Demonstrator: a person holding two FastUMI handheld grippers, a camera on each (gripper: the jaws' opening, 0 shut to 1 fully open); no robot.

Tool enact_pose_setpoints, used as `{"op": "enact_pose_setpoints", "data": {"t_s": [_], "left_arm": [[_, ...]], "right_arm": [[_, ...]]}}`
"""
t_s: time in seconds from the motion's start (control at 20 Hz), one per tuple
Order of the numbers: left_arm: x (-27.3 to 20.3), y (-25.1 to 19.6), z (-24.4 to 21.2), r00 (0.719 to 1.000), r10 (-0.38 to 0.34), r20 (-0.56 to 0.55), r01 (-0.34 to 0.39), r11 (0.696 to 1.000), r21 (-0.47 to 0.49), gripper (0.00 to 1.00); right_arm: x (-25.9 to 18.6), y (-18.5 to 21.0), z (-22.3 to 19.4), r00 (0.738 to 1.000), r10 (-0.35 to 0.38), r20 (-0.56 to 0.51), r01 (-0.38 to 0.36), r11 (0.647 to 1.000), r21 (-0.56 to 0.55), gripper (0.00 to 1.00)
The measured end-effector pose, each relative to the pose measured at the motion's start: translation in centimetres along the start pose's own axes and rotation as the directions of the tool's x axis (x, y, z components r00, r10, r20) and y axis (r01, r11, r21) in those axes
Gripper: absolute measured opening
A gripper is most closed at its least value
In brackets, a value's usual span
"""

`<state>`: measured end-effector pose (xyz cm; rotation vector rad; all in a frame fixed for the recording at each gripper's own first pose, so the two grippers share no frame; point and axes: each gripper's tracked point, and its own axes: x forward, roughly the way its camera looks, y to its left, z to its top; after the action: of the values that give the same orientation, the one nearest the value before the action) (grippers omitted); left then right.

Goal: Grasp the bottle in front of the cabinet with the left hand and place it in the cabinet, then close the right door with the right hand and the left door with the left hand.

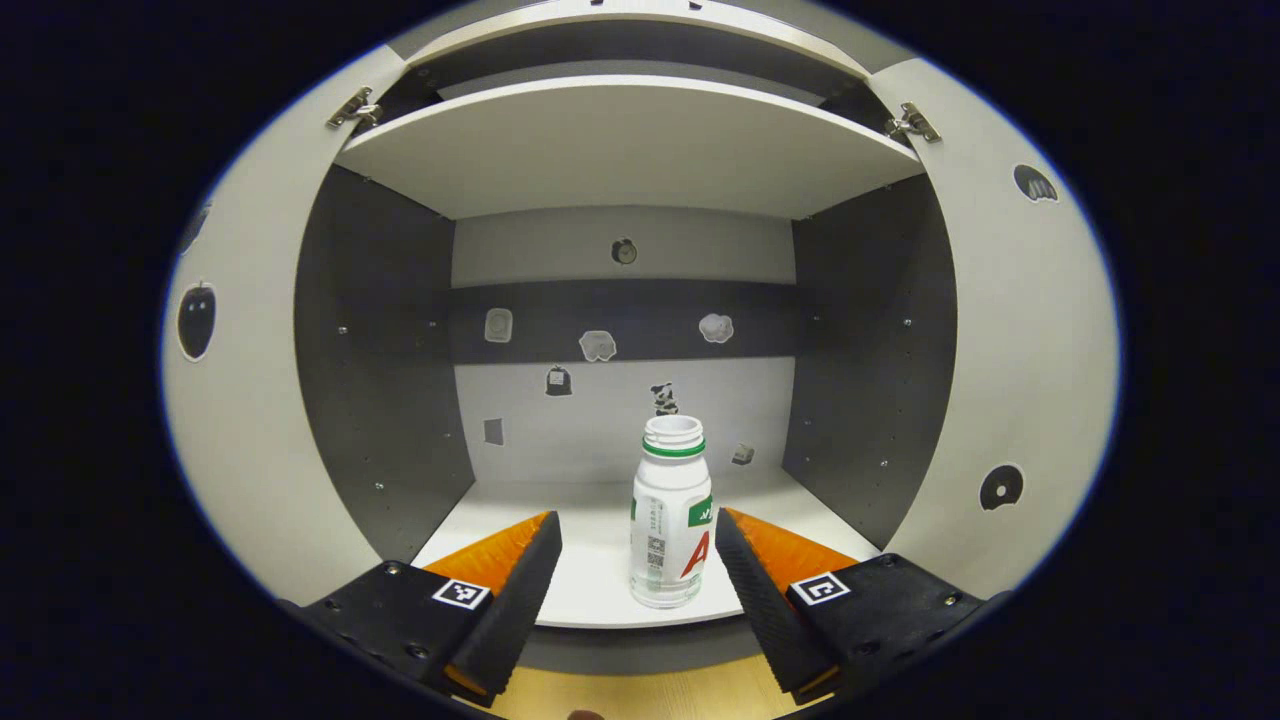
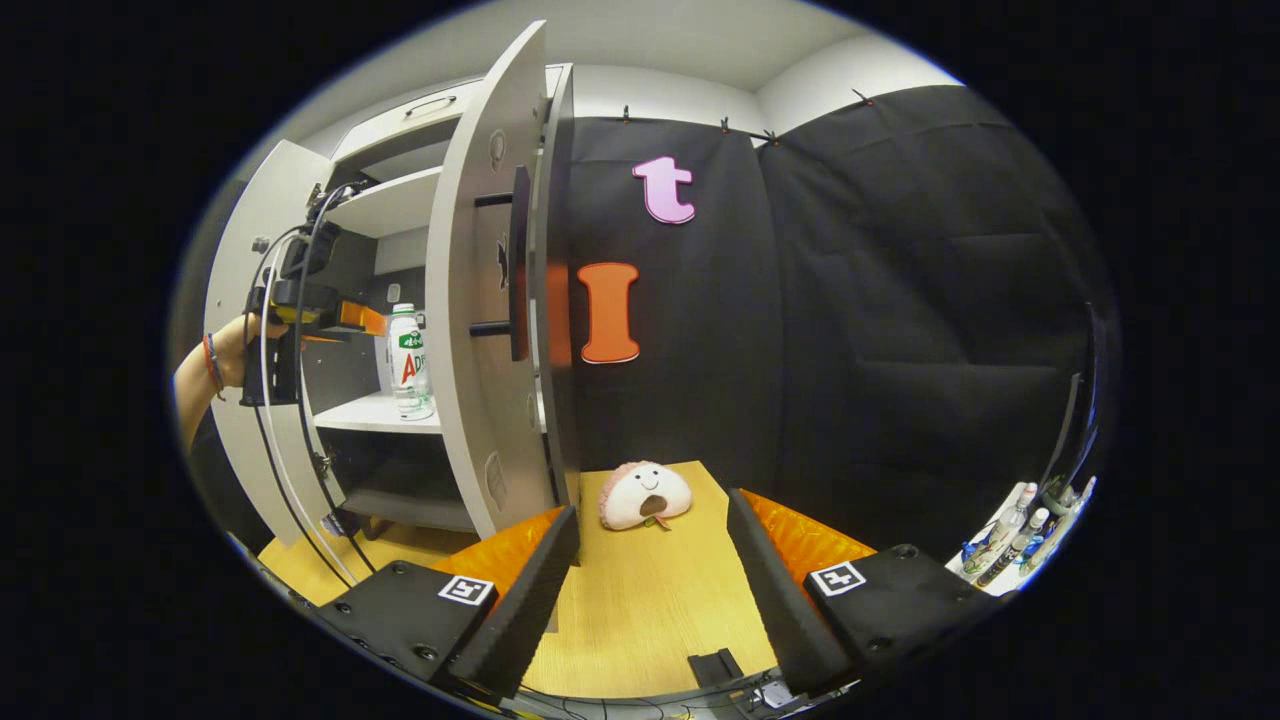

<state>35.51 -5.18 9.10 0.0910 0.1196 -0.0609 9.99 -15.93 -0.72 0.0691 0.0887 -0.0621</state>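
Between the spread fingers of the left tool (image 1: pixel 638 560), which hold nothing, the uncapped white plastic bottle with a green collar (image 1: pixel 670 515) stands upright near the front edge of the cabinet shelf (image 1: pixel 590 575). The right tool (image 2: pixel 650 560), likewise open and empty, hovers over the wooden table (image 2: pixel 640 600); the grey right door (image 2: pixel 485 300), edge-on up and to its left, seems its nearer target.

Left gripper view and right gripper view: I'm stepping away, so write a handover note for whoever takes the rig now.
Left tongs: open, one finger on each side of the bottle, not pressing on it.
Right tongs: open, holding nothing, over the wooden table, pointing at a plush toy.
Bottle: upright on the cabinet's lower shelf, near the front edge.
Doors: right door and left door both open.
Done: bottle placed in the cabinet.
Left: draw the left tongs back, close the right door with the right hand, then the left door with the left hand.
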Motion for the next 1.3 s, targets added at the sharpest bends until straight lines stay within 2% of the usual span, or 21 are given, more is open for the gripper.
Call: {"op": "enact_pose_setpoints", "data": {"t_s": [0.2, 0.4, 0.45, 0.55, 0.65, 0.7, 0.85, 1.0, 1.05, 1.1, 1.15, 1.2, 1.3], "left_arm": [[-5.7, 1.7, 1.5, 0.997, 0.053, 0.053, -0.051, 0.998, -0.036, 0.94], [-11.5, 3.5, 1.8, 0.991, 0.097, 0.093, -0.091, 0.993, -0.076, 0.94], [-12.9, 4.0, 1.6, 0.990, 0.105, 0.097, -0.098, 0.992, -0.080, 0.94], [-15.3, 4.9, 1.4, 0.988, 0.113, 0.110, -0.103, 0.990, -0.095, 0.94], [-17.6, 5.8, 0.8, 0.986, 0.112, 0.122, -0.097, 0.987, -0.127, 0.93], [-18.6, 6.2, 0.4, 0.986, 0.110, 0.128, -0.092, 0.986, -0.138, 0.97], [-21.4, 7.4, -0.6, 0.988, 0.081, 0.135, -0.060, 0.986, -0.153, 0.95], [-24.0, 9.4, -1.9, 0.988, 0.085, 0.127, -0.067, 0.988, -0.137, 0.95], [-24.9, 9.9, -2.1, 0.988, 0.080, 0.130, -0.065, 0.990, -0.122, 0.95], [-25.4, 10.5, -1.9, 0.988, 0.085, 0.131, -0.071, 0.992, -0.106, 0.95], [-26.2, 11.1, -2.2, 0.987, 0.092, 0.134, -0.080, 0.993, -0.092, 0.95], [-26.8, 11.3, -2.2, 0.986, 0.094, 0.140, -0.083, 0.993, -0.080, 0.95], [-27.7, 11.9, -1.6, 0.985, 0.088, 0.149, -0.079, 0.995, -0.066, 0.95]], "right_arm": [[0.6, 1.0, -0.2, 0.997, 0.076, -0.019, -0.076, 0.997, 0.016, 0.99], [2.6, 0.1, 0.0, 0.995, 0.094, -0.028, -0.094, 0.996, 0.001, 0.99], [3.3, -0.1, 0.3, 0.996, 0.088, -0.020, -0.088, 0.996, -0.007, 0.93], [4.7, -0.2, 0.5, 0.996, 0.090, -0.016, -0.090, 0.996, -0.008, 0.99], [6.3, 1.3, -0.4, 0.991, 0.132, -0.031, -0.132, 0.991, 0.015, 0.99], [6.8, 1.8, -0.6, 0.989, 0.143, -0.038, -0.142, 0.989, 0.027, 0.99], [7.6, 2.7, -1.0, 0.991, 0.132, -0.026, -0.131, 0.991, 0.030, 0.99], [7.4, 4.0, -0.9, 0.992, 0.126, 0.009, -0.126, 0.992, -0.001, 0.99], [7.4, 4.5, -0.8, 0.992, 0.126, 0.017, -0.126, 0.992, -0.011, 0.90], [7.5, 4.4, -0.9, 0.994, 0.109, 0.023, -0.108, 0.994, -0.025, 1.00], [7.4, 4.3, -0.6, 0.995, 0.095, 0.031, -0.094, 0.995, -0.034, 0.88], [7.4, 4.2, -0.6, 0.996, 0.082, 0.034, -0.081, 0.996, -0.029, 0.88], [7.1, 4.9, -1.0, 0.997, 0.073, 0.027, -0.074, 0.997, 0.006, 0.97]]}}
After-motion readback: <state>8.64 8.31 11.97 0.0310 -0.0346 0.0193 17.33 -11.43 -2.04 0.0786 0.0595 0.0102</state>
